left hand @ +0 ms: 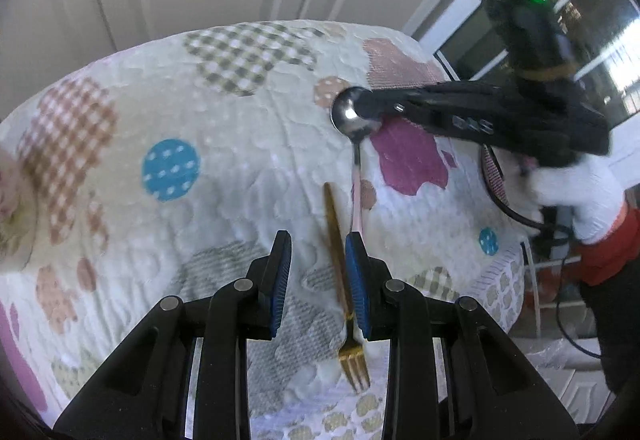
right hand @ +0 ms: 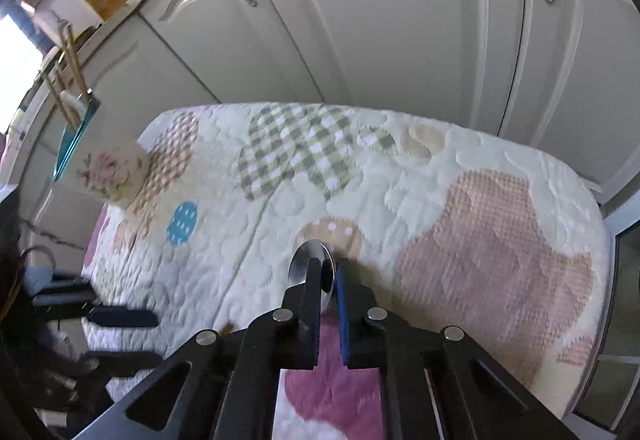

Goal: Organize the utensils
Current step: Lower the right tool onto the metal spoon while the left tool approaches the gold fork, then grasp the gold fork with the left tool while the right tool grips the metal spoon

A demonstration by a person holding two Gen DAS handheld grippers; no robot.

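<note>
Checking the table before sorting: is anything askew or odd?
Nothing spilled or damaged. The right tool pinches the spoon by its bowl, not its handle. The gold fork lies beside it on the quilt.

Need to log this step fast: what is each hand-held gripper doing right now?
Left hand-held gripper: open, above the gold fork.
Right hand-held gripper: closed on the spoon bowl.

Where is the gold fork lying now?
In the left wrist view, the gold fork lies on the patchwork cloth, beside the spoon, between the left claw's open fingers.

Spoon (right hand: 316, 272) handle behind jaws
</note>
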